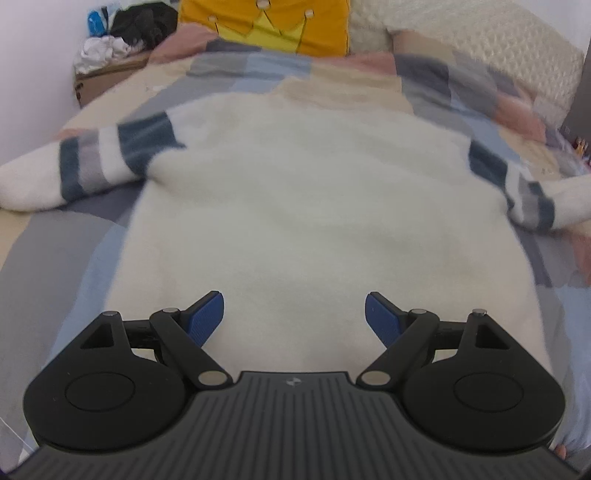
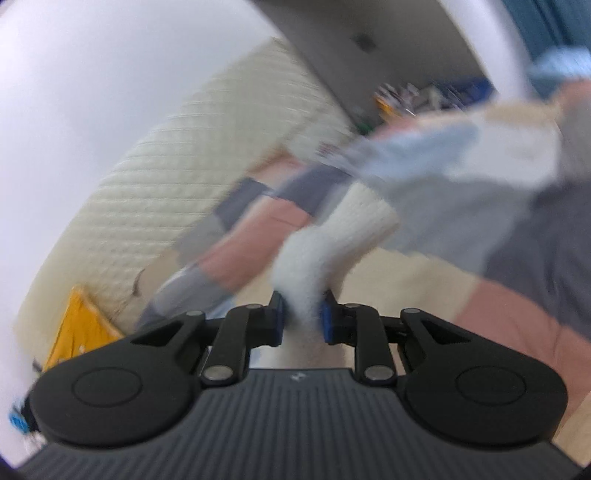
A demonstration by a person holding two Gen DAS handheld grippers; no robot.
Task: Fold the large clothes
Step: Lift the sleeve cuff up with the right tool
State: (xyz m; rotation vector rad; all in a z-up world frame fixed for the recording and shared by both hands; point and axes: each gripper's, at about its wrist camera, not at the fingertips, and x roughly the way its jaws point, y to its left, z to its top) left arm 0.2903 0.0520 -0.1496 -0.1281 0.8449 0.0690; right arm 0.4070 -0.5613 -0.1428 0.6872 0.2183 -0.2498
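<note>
Jaws of the right gripper (image 2: 301, 317) are clamped on the white cuff (image 2: 332, 236) of the fluffy cream sweater's right sleeve, the knitted cuff bunched between the blue pads and sticking out ahead of them, lifted clear of the patchwork pastel quilt (image 2: 517, 314) that covers the bed. The left gripper (image 1: 294, 317) has its jaws wide apart with nothing between them, poised over the hem end of the fluffy cream sweater (image 1: 314, 192).

That sweater lies flat in the middle of the quilt, its long axis running away from the left gripper toward the yellow crown cushion (image 1: 266, 26) at the head edge. Its two blue-and-grey striped sleeves stretch out across the bed, one (image 1: 85, 166) toward the left edge, the other (image 1: 517, 184) toward the right.

Judging from this, the sleeve in hand belongs folded inward across the body, at right angles to that long axis. The left sleeve sits nearer the empty left gripper.
</note>
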